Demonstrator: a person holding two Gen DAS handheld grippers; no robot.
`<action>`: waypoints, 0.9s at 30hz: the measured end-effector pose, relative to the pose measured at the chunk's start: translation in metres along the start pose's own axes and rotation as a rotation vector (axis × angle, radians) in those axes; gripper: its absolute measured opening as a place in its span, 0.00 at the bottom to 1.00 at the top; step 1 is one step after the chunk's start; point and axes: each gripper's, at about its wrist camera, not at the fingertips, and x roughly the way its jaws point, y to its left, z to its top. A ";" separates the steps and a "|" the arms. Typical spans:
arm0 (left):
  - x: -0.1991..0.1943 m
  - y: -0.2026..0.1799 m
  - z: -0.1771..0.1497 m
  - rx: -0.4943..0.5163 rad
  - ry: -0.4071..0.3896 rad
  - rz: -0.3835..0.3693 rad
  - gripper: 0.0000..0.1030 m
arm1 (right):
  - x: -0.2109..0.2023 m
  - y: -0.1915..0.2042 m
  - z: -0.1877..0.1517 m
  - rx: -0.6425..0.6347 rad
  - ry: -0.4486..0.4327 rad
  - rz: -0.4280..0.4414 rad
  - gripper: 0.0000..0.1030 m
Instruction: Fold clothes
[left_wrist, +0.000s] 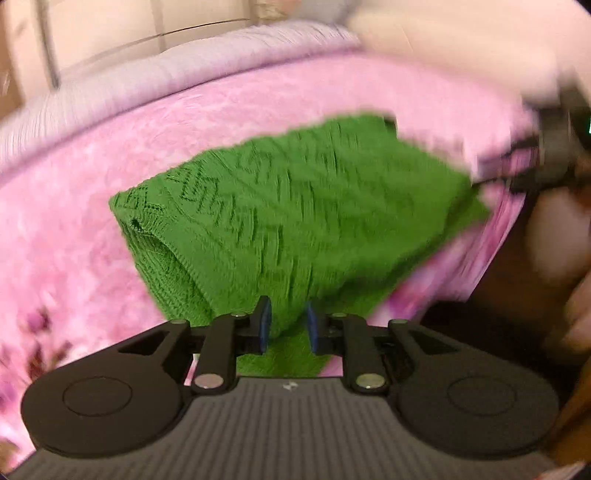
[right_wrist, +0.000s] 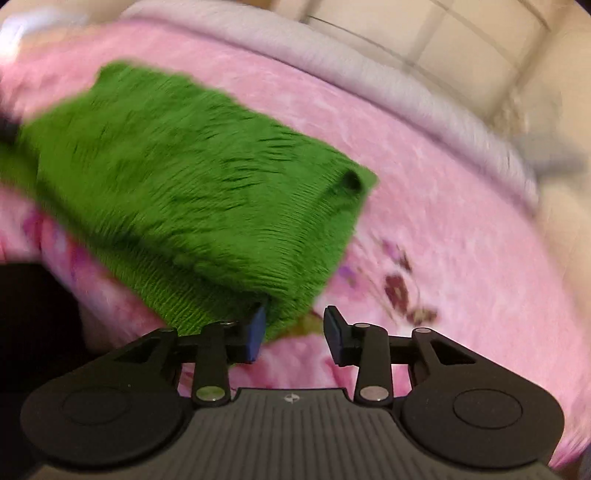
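Observation:
A green knitted sweater (left_wrist: 288, 218) lies folded on a pink flowered blanket (left_wrist: 74, 221). My left gripper (left_wrist: 287, 326) has its blue pads close on either side of the sweater's near edge, with green knit between them. In the right wrist view the sweater (right_wrist: 192, 192) lies ahead and to the left. My right gripper (right_wrist: 293, 332) is open; its left pad touches the sweater's near corner and nothing is between the pads. The right gripper also shows blurred at the right edge of the left wrist view (left_wrist: 554, 147).
The blanket (right_wrist: 461, 240) covers a bed, with a pale lilac cover (right_wrist: 369, 74) along its far edge. A cream panelled headboard or wall (right_wrist: 461, 48) stands behind. A dark gap (right_wrist: 33, 314) lies at the bed's near left side.

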 end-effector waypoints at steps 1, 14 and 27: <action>-0.002 0.004 0.006 -0.034 -0.016 -0.016 0.16 | -0.003 -0.017 0.004 0.106 -0.002 0.043 0.36; 0.107 0.020 0.096 -0.260 0.082 -0.169 0.19 | 0.076 -0.107 0.036 0.857 0.042 0.531 0.31; 0.166 -0.018 0.135 -0.216 0.101 -0.246 0.27 | 0.148 -0.126 0.058 0.989 -0.043 0.633 0.32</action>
